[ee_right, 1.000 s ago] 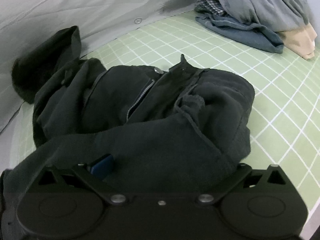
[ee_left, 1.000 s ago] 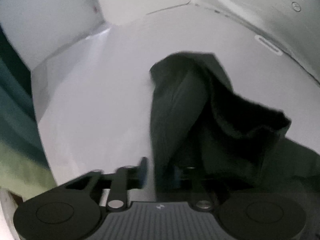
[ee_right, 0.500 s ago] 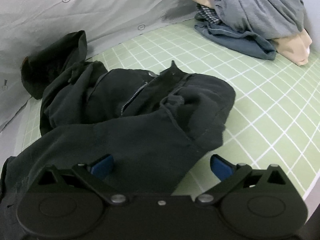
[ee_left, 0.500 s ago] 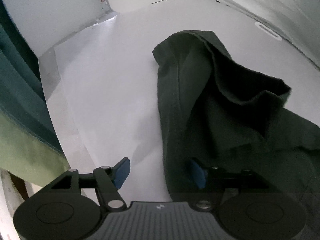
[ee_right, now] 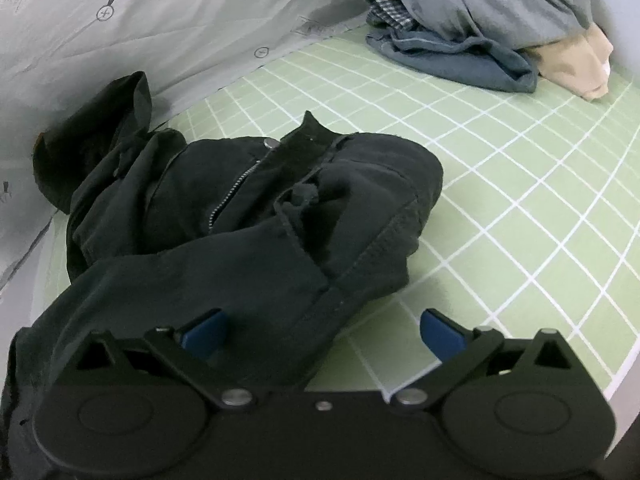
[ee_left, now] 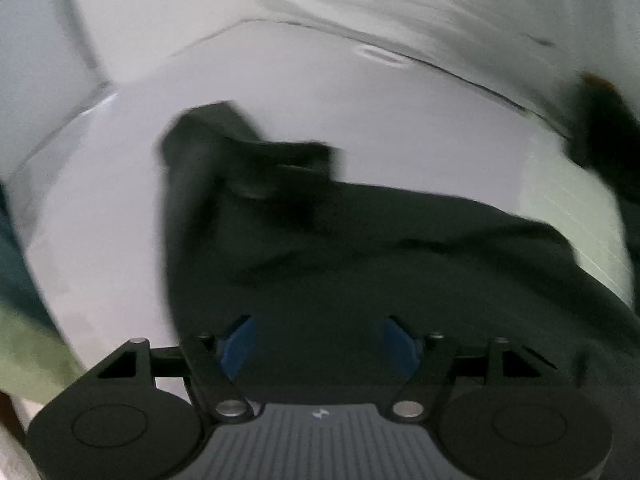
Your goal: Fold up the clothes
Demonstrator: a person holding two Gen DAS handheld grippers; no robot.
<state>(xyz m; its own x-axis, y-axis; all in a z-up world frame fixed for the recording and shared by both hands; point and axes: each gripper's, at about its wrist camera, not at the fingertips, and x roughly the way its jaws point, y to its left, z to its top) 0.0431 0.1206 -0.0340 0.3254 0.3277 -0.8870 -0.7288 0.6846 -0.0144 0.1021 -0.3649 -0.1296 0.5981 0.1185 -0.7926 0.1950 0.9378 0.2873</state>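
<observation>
Black trousers with a zip and a button lie crumpled on the green grid mat. My right gripper hovers open over their near edge. Cloth lies by its left pad and bare mat by its right pad. In the blurred left wrist view the same dark trousers stretch across a pale surface. My left gripper is above them with its jaws opening. The cloth lies beneath and between the blue pads, which do not press on it.
A pile of grey, blue, checked and beige clothes sits at the mat's far right. A grey sheet with printed marks borders the mat at the back and left. The mat's edge runs close on the right.
My left gripper let go of the trouser edge, opened wide and swung over the garment. My right gripper also opened, and its right pad now shows over bare mat.
</observation>
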